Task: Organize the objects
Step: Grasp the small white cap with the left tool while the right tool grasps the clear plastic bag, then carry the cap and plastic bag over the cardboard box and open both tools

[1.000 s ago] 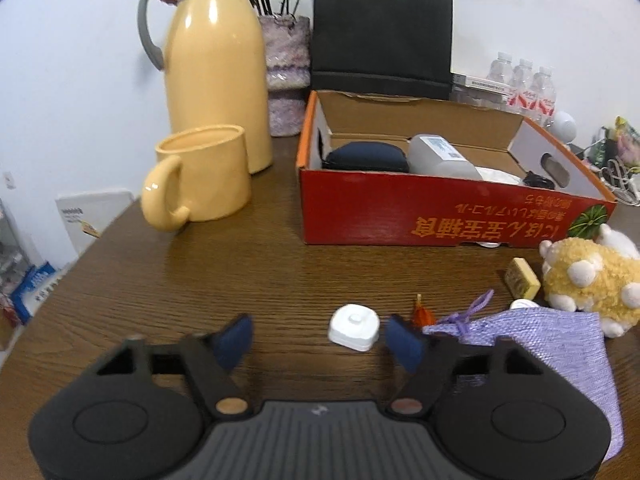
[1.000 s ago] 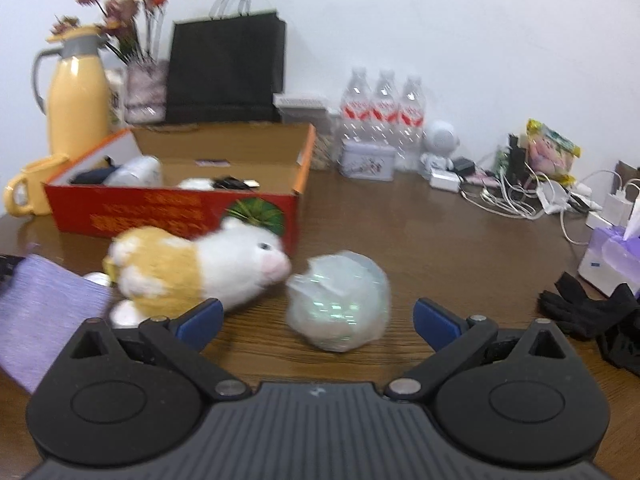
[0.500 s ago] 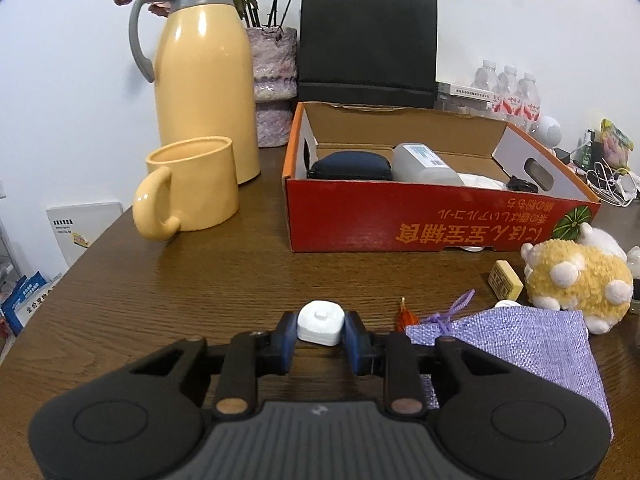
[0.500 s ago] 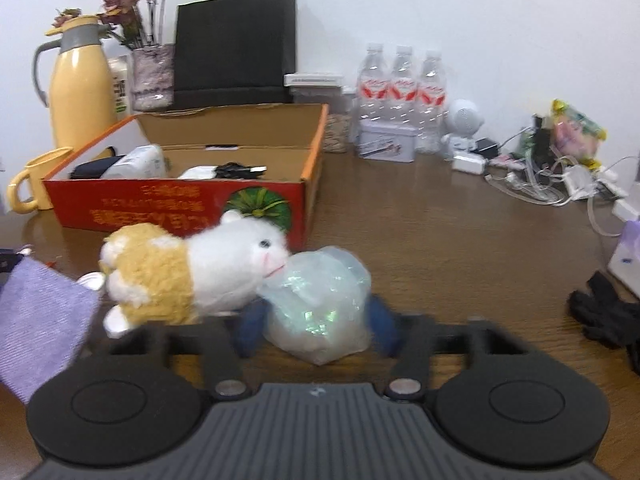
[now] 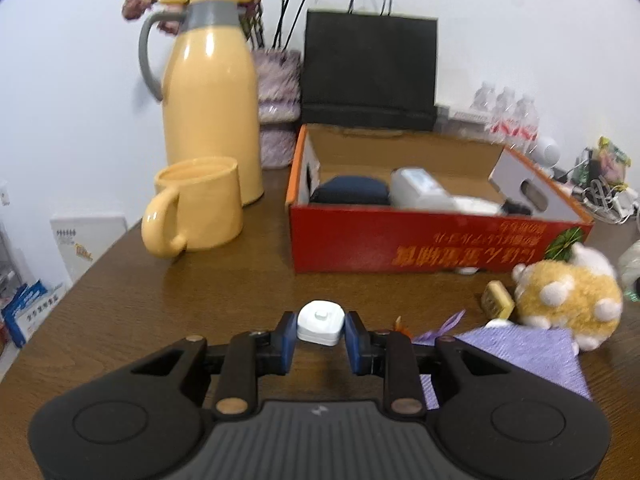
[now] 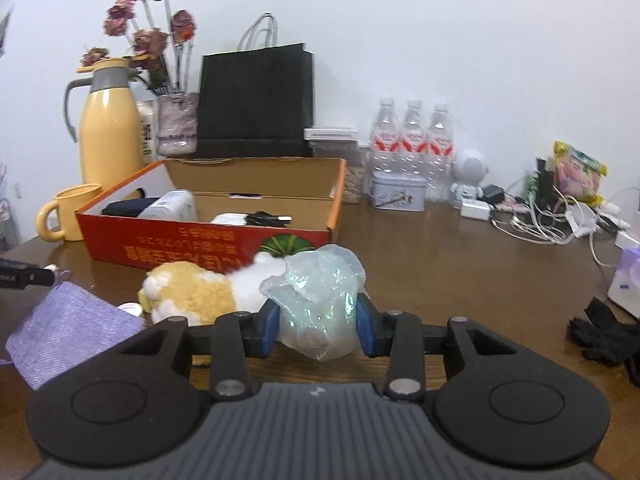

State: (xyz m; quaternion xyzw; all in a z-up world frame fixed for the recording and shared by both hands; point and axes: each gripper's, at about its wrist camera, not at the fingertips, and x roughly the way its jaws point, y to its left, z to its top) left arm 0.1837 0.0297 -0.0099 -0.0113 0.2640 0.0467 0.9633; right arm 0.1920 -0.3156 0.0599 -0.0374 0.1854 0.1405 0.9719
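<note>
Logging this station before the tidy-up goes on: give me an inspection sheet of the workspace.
Surface: brown wooden table, crowded.
Job's things: red box open, partly filled; plush toy, purple pouch on the table.
Clutter: yellow jug, mug, black bag, water bottles, black glove.
Grippers: left gripper shut on white cap; right gripper closing on plastic bag.
Cables: white tangle.
Surroundings: white wall.

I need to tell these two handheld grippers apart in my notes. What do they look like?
They look identical. The left gripper and the right gripper each have a black body with a ribbed grey centre bearing a small pale logo, two round black side housings, black linkage bars with metal pivot pins, and blue finger pads. No cables or sleeves show.
</note>
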